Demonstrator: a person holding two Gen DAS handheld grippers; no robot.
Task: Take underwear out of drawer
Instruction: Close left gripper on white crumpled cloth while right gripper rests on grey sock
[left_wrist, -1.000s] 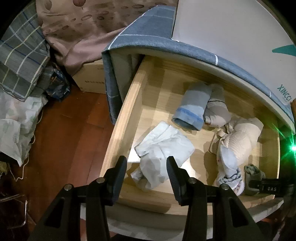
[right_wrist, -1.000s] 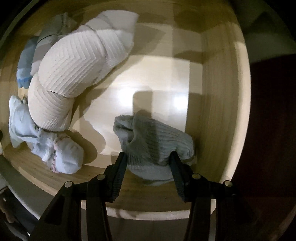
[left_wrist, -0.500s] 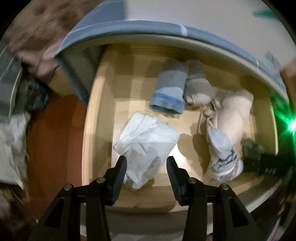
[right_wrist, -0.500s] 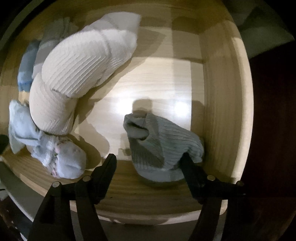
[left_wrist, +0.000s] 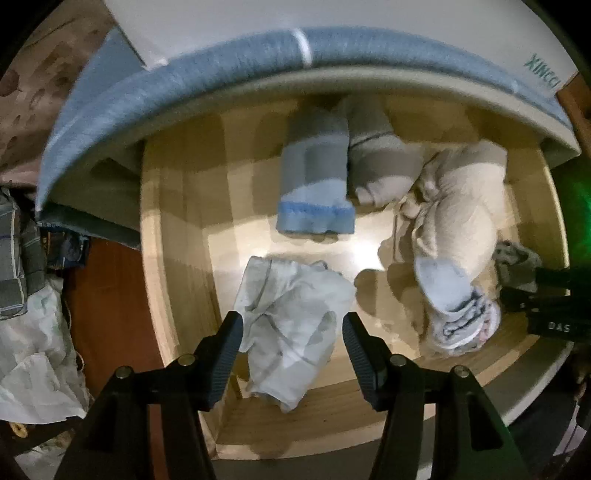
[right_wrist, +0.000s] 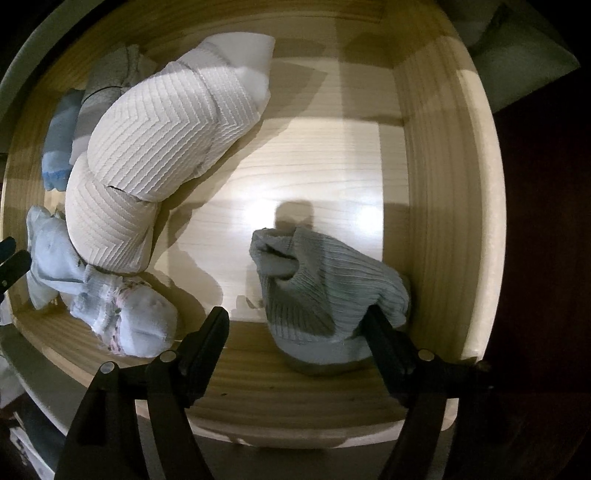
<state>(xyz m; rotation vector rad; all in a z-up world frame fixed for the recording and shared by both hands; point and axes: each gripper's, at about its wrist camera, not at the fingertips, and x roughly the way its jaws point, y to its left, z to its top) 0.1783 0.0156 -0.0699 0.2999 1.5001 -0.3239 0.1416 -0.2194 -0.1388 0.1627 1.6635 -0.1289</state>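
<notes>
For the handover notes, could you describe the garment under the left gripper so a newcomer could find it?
In the open wooden drawer, look at the front left area. The crumpled white underwear lies there alone, between the opening fingers of the left gripper; its neighbours are rolled, this one is loose and flat.

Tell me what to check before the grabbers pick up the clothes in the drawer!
1. Drawer pulled out: ok.
2. Left gripper jaws opening around the white underwear: ok.
3. Left pads pressing the cloth: not ok, a gap shows on both sides.
4. Right gripper jaws opening around the grey ribbed piece: ok.
5. Grey piece clear of the drawer's side wall: not ok, it lies against the wall.
6. Other bundles clear of both grips: ok.
</notes>
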